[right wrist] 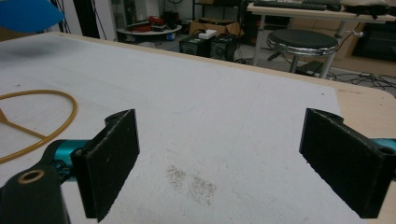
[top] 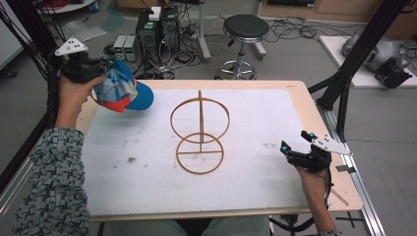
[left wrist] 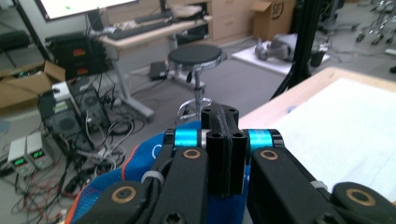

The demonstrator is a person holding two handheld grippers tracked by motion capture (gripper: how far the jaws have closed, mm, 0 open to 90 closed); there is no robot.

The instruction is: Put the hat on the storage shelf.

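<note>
One cap [top: 120,91], blue mesh with an orange underside, held off the tabletop's [top: 147,196] left rear corner. My left gripper's [top: 105,64] fingers are clamped on its cloth. Light, floppy; the stiff brim suits better. Right gripper [top: 295,145] gapes empty, near wire stand [top: 200,132].

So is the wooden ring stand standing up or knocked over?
Standing up. The wooden ring stand has its round base flat on the table and its upper ring upright on the post.
</note>
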